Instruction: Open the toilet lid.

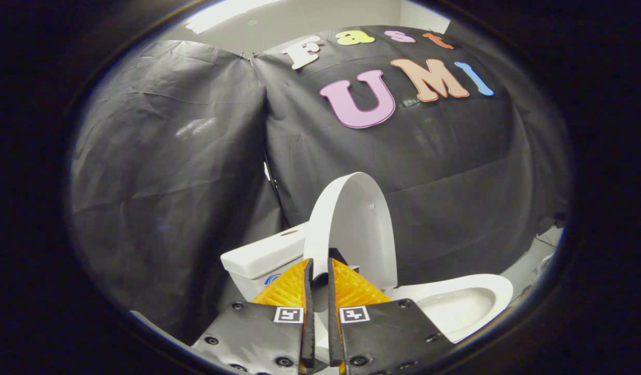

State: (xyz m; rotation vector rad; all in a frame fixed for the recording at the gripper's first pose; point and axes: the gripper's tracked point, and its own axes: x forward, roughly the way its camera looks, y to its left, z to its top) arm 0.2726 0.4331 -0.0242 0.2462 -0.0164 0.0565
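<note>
The white toilet lid (359, 229) stands raised, nearly upright, in front of the tank (263, 255). Its rim curves down into the narrow gap between my fingers. My gripper (320, 268) is shut on the lid's lower front rim, and a strip of white shows between the two fingers (291, 286). To the right of the fingers and below the lid, the open seat and bowl (458, 307) lie uncovered. The lid's hinge end is hidden behind my fingers.
The black cloth wall (169, 182) hangs close behind and to the left of the toilet. A pale floor strip (536, 263) shows to the right of the bowl, and a light ceiling lies above the cloth.
</note>
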